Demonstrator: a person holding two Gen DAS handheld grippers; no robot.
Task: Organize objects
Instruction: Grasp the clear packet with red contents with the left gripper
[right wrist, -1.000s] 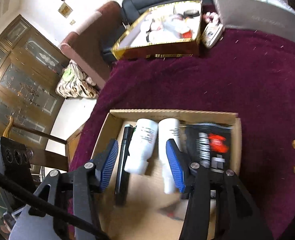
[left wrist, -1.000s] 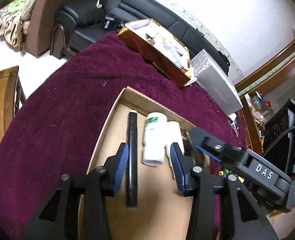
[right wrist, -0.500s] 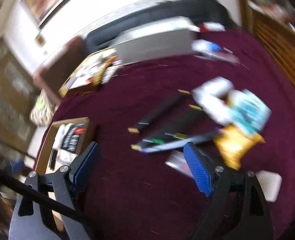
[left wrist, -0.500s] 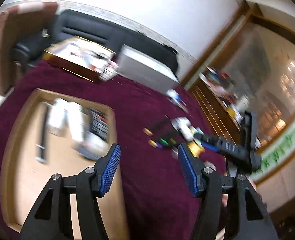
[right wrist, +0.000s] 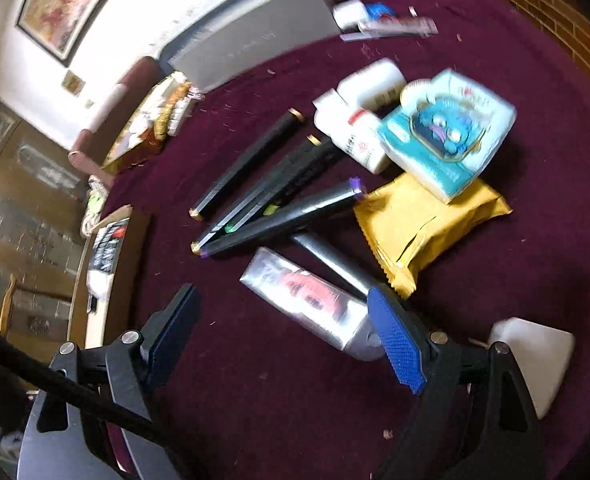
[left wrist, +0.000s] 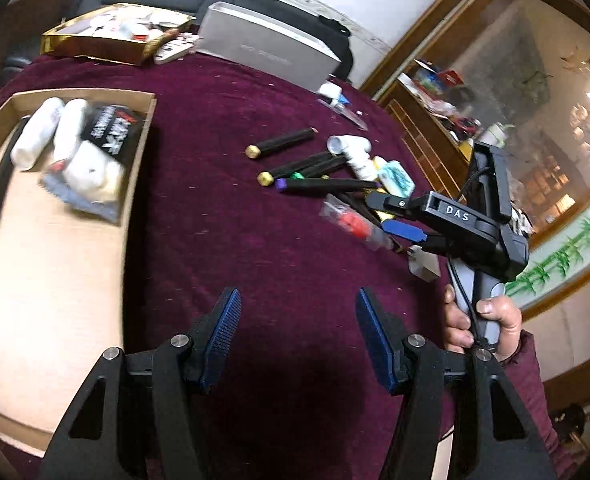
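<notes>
Maroon velvet cloth (left wrist: 223,216) covers our table, with the shallow cardboard tray (left wrist: 55,264) partly filled and a loose pile of black gold-capped tubes (right wrist: 251,164) well apart from it. Our left gripper (left wrist: 297,336) hangs half-open and empty, while our right gripper (right wrist: 285,340), jaws spread wide and empty, sits beside the clear red-printed sachet (right wrist: 307,300). We judge that sachet the next pick: centre the pads across its width, clear of the silver tube (right wrist: 331,260).

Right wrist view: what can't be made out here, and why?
- Cardboard box: only a sliver shows at the left edge; its contents are mostly cut off.
- Teal packet: print smeared by motion blur, unreadable.
- Silver tube: its near end is hidden behind the right hand-held gripper.
- White object: partly hidden behind the same hand-held gripper; unidentifiable.
</notes>
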